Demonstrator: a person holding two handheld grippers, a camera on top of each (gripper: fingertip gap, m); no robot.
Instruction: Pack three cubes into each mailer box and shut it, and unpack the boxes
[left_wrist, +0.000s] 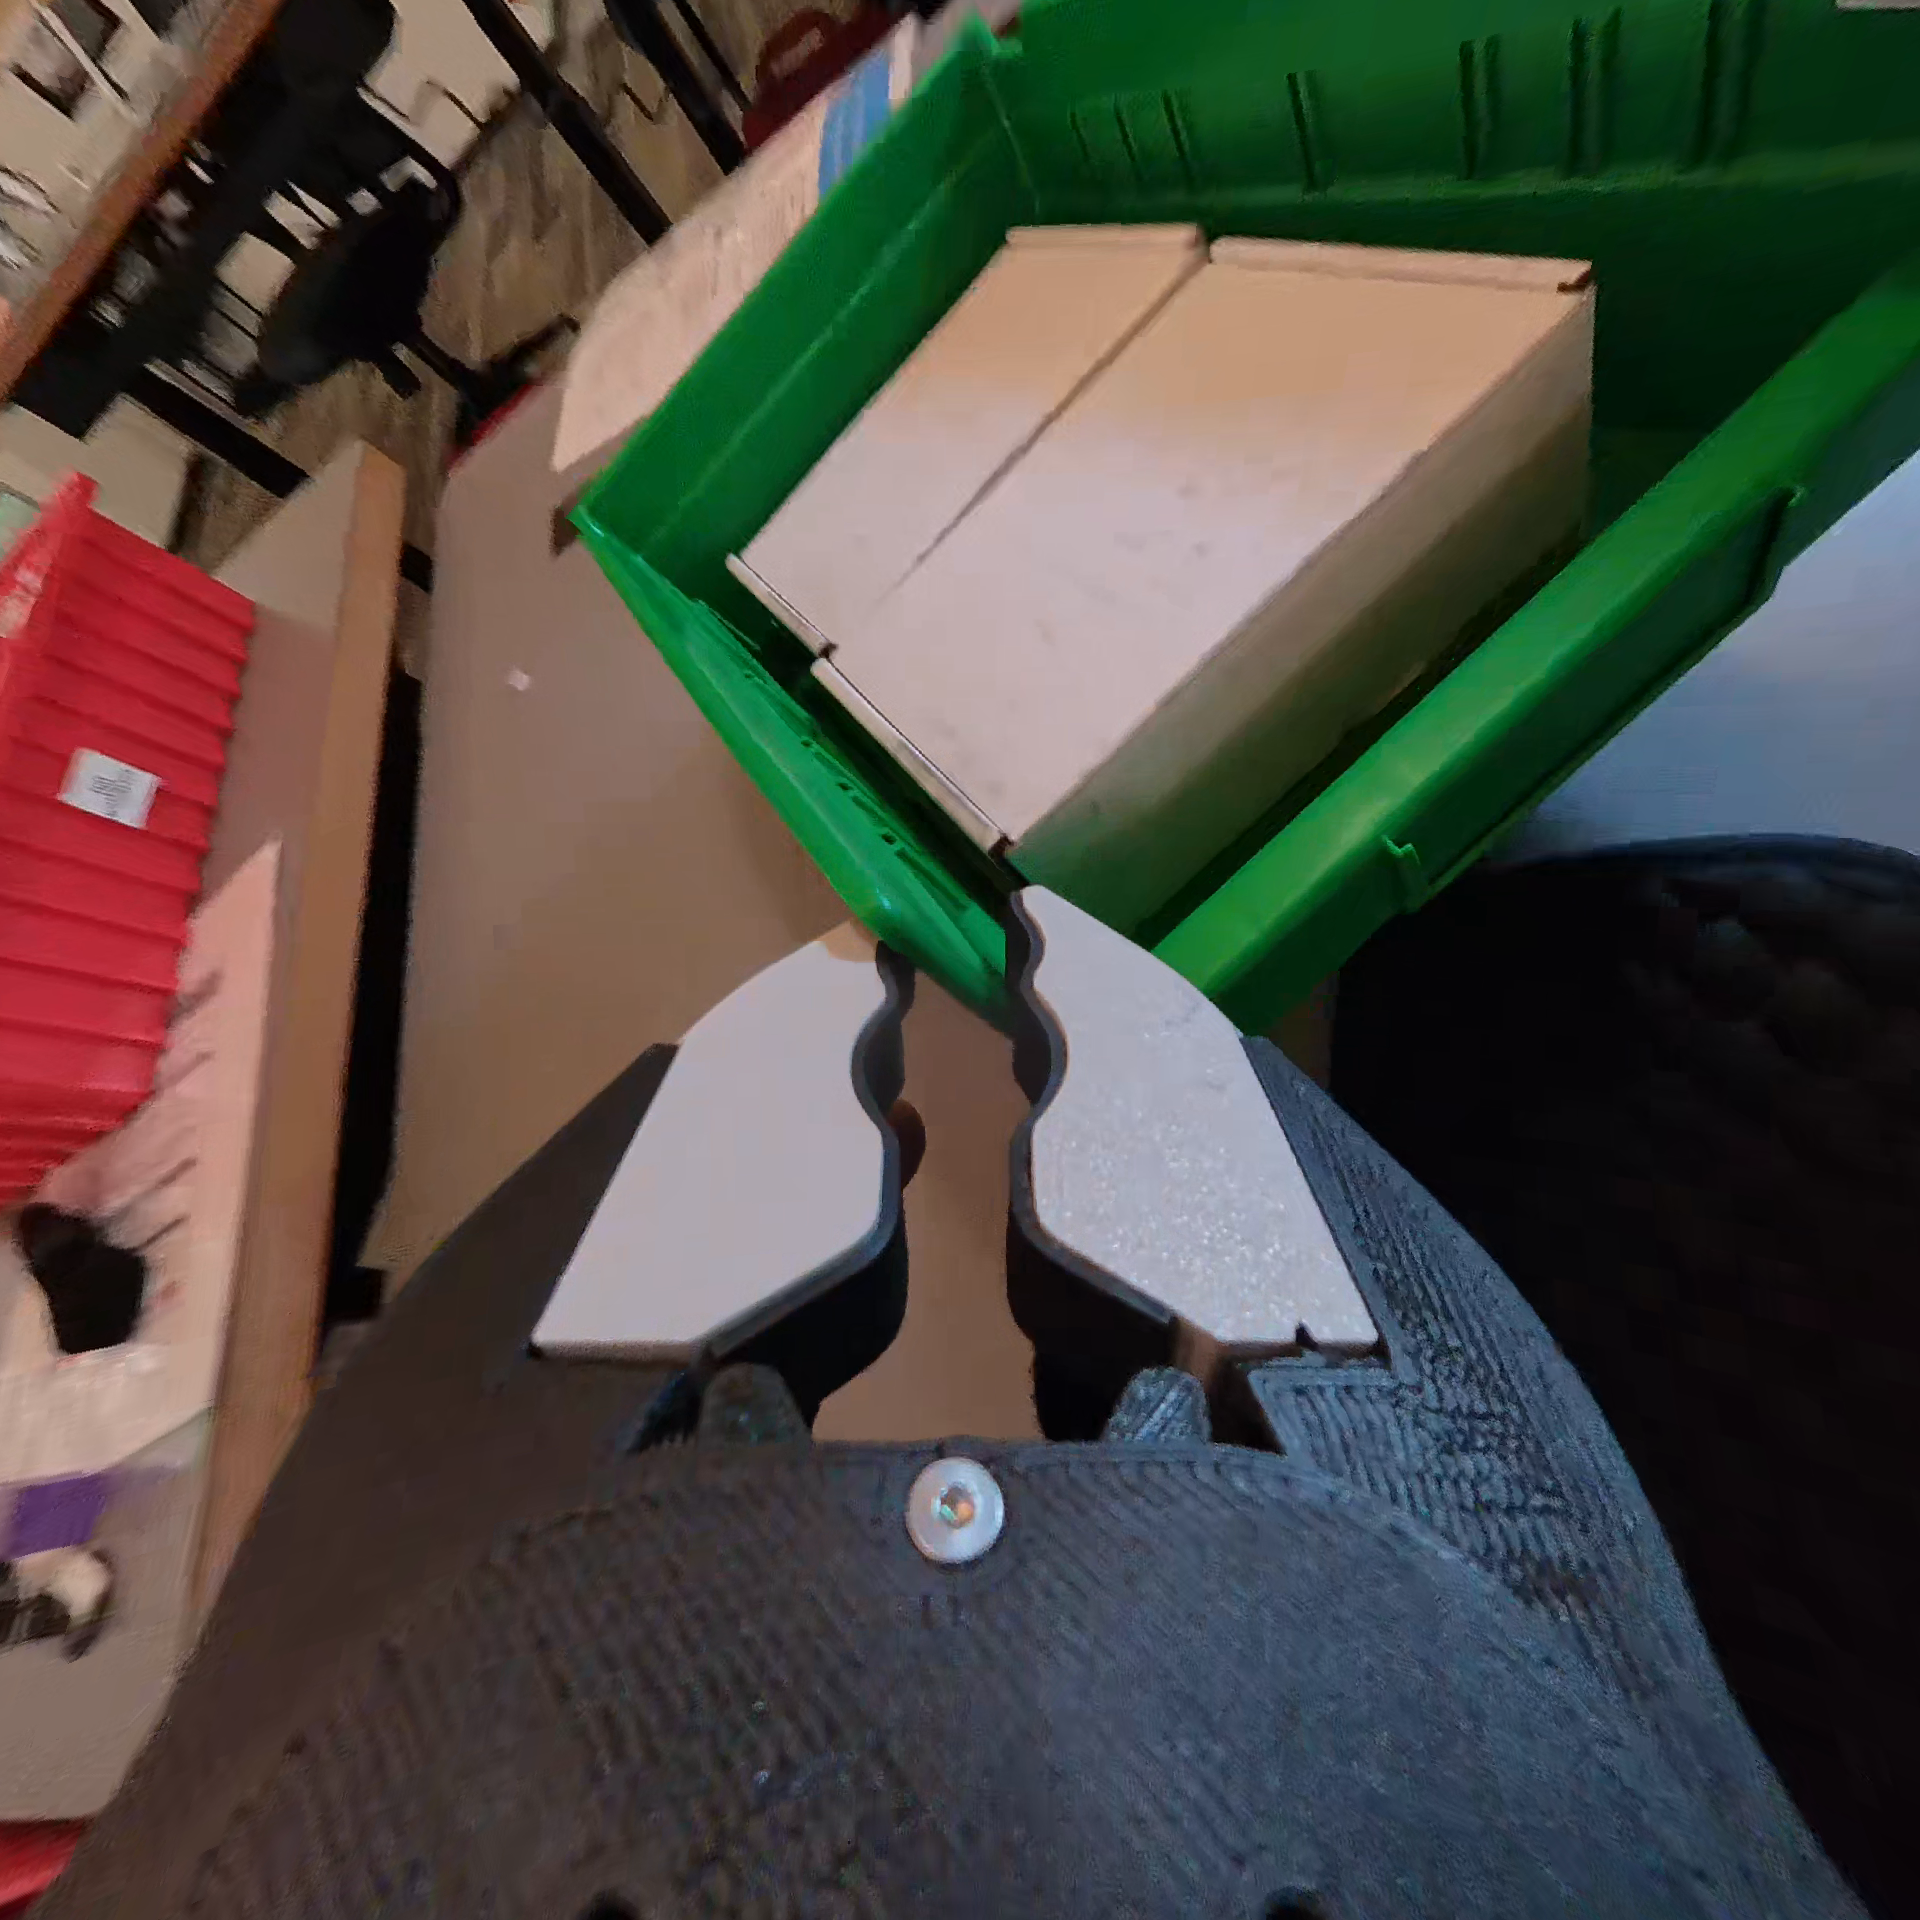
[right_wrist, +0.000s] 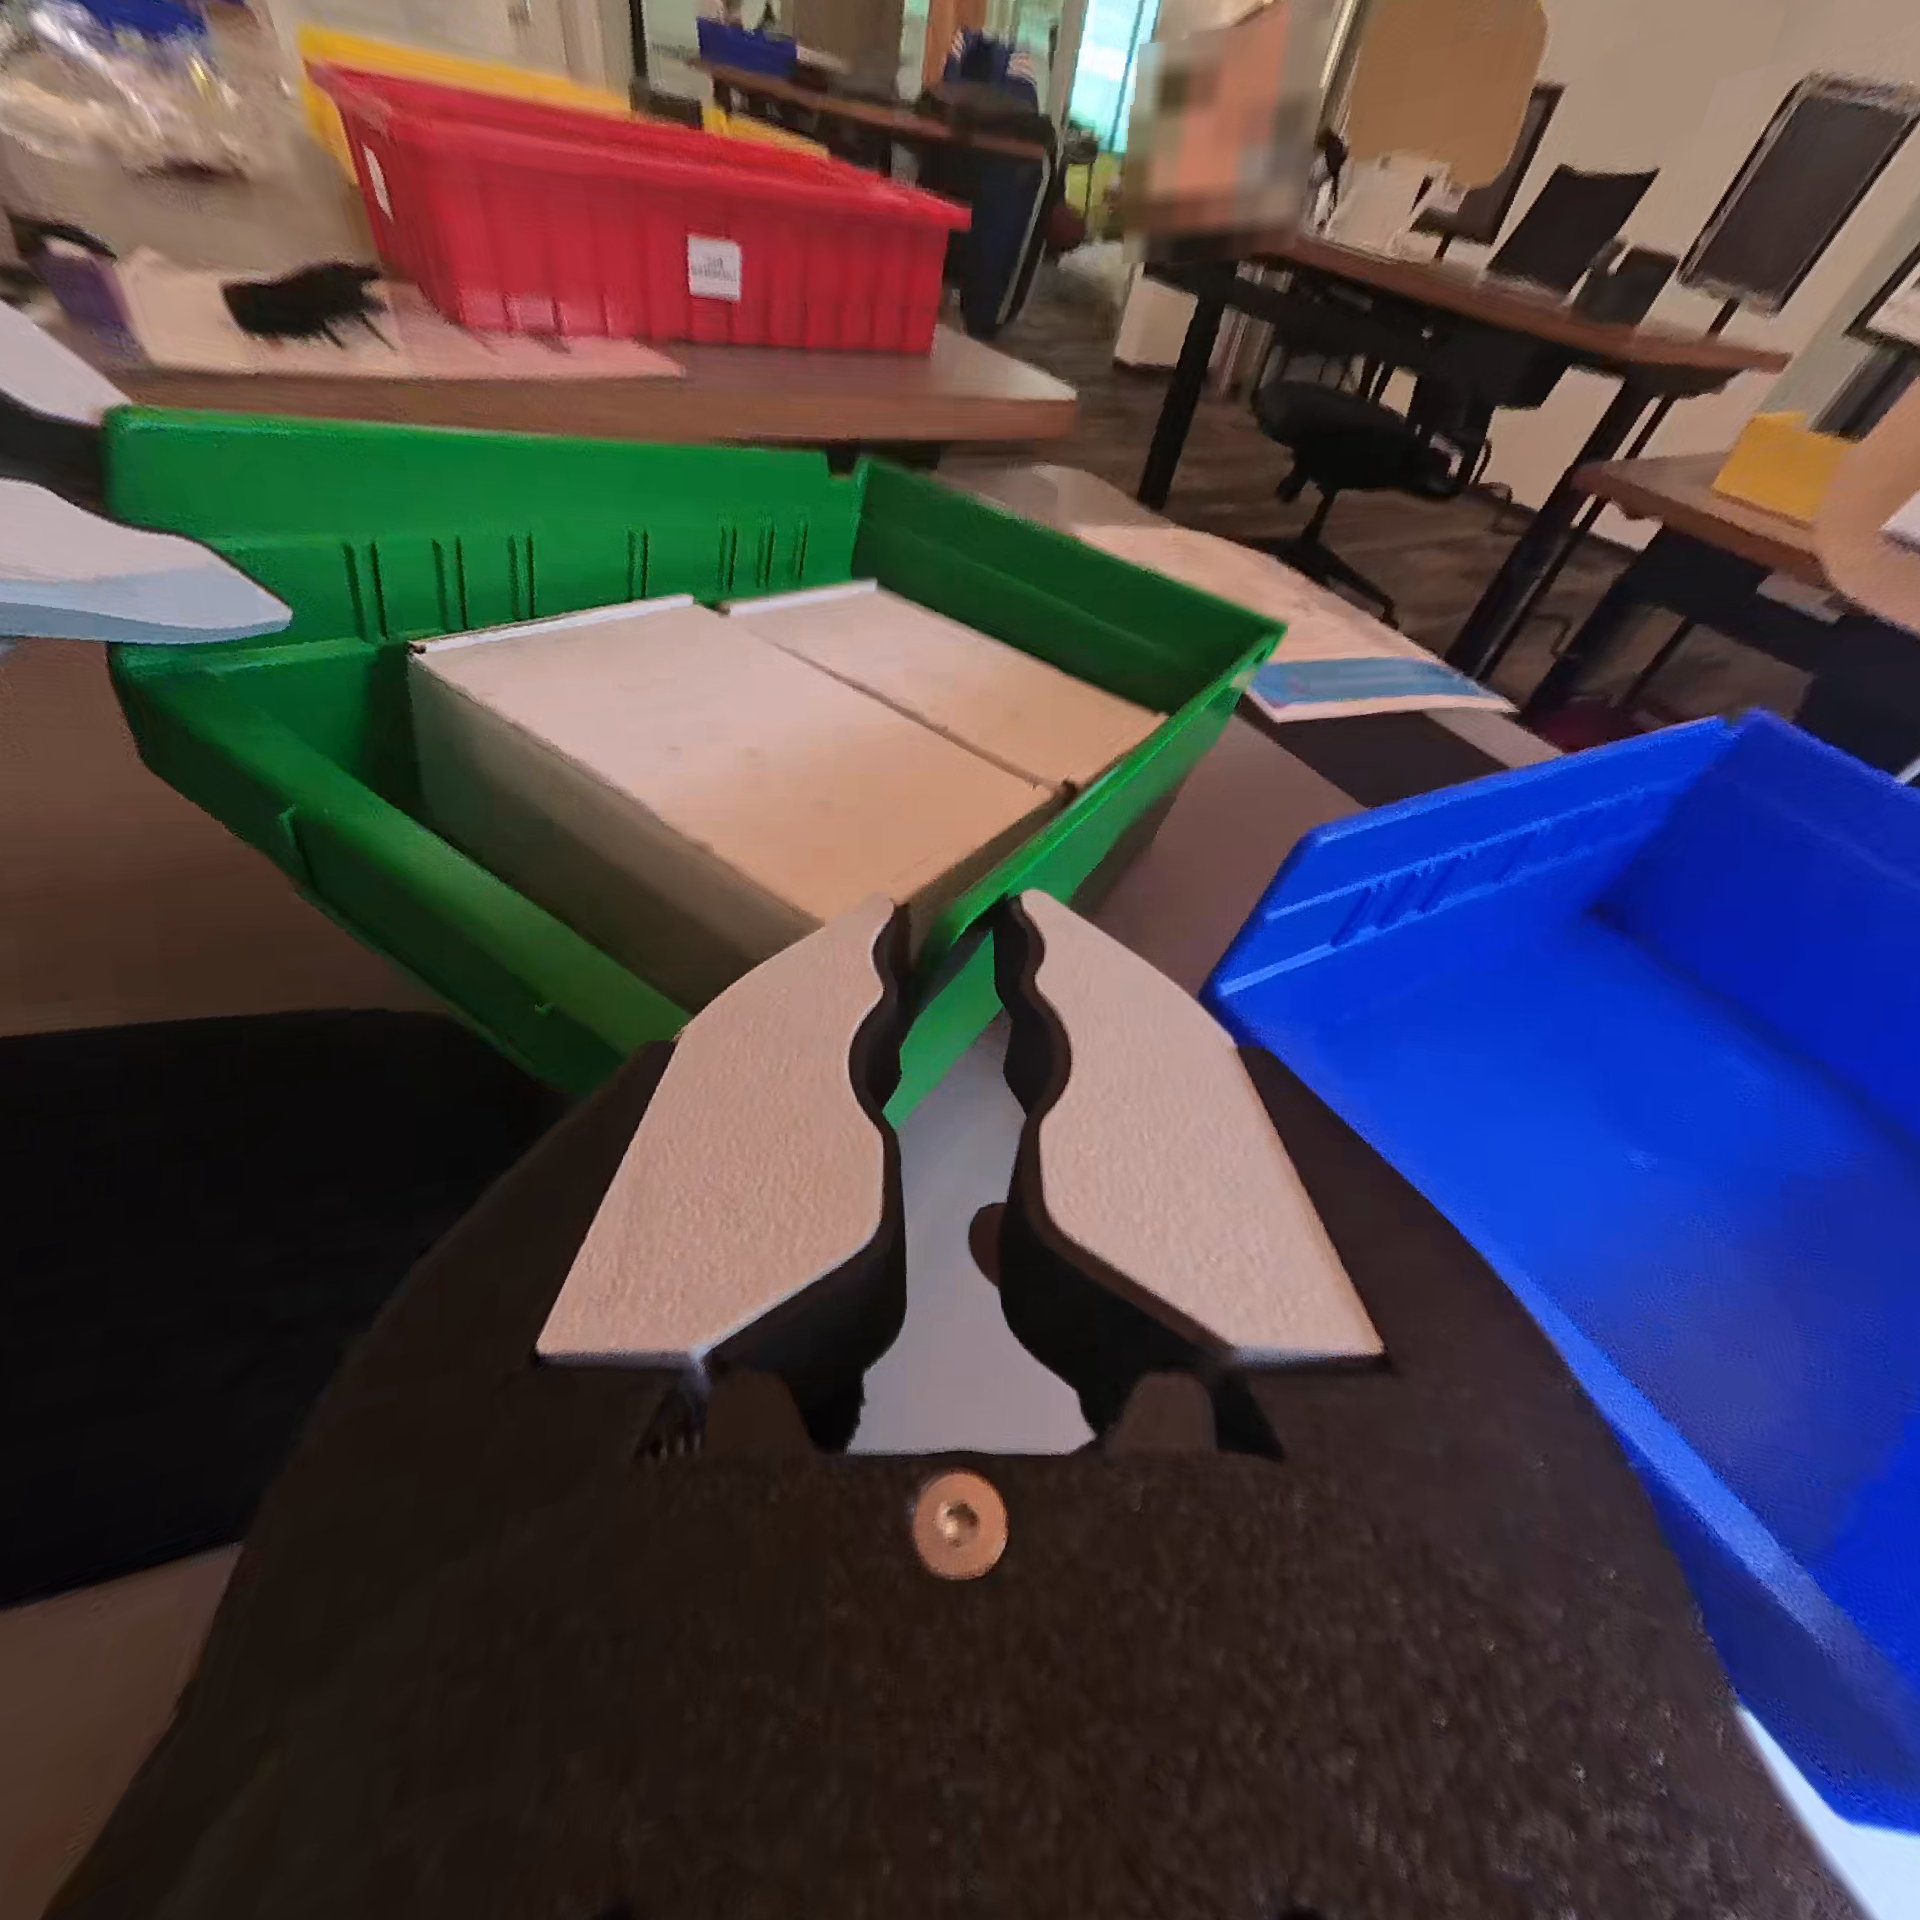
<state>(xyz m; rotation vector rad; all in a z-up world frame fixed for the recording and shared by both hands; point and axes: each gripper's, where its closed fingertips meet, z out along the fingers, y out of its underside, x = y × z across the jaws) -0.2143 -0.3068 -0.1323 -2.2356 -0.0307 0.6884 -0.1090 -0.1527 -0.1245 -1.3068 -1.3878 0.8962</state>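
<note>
Hovering low at the near corners of a green bin, both grippers carry nothing. Left gripper (left_wrist: 951, 940): jaws parted by a narrow gap, brown tabletop showing between them, tips just at the bin's near corner. Right gripper (right_wrist: 948, 909): jaws likewise slightly apart, empty, tips at the bin's other near corner, with the rim showing through the gap.

Green bin (left_wrist: 1455, 748) (right_wrist: 488, 499): open-topped plastic, ribbed slots along its far wall, resting on the table (left_wrist: 582, 748). A black mat (left_wrist: 1662, 1091) (right_wrist: 208, 1195) lies on the table just beside the bin's near side.

Mailer boxes, two, lie side by side inside the bin, both shut. First mailer box (left_wrist: 1195, 561) (right_wrist: 727, 758): pale beige cardboard, flat lid, faint scuffs, thin white edge along one end. Second mailer box (left_wrist: 956, 416) (right_wrist: 956, 675): same make, touching the first along a straight seam, pressed against the bin's side wall. Together they fill most of the bin floor; a strip stays bare at one end. No cubes visible; contents of the boxes cannot be told.

Blue bin (right_wrist: 1662, 1143): to the right of the green one, near but apart, tilted toward the camera, inside bare.

Farther off: red tote (right_wrist: 644, 239) (left_wrist: 94, 831) with a white sticker on another table, a yellow tote behind it. Beyond that, desks, office chairs and monitors, blurred.
</note>
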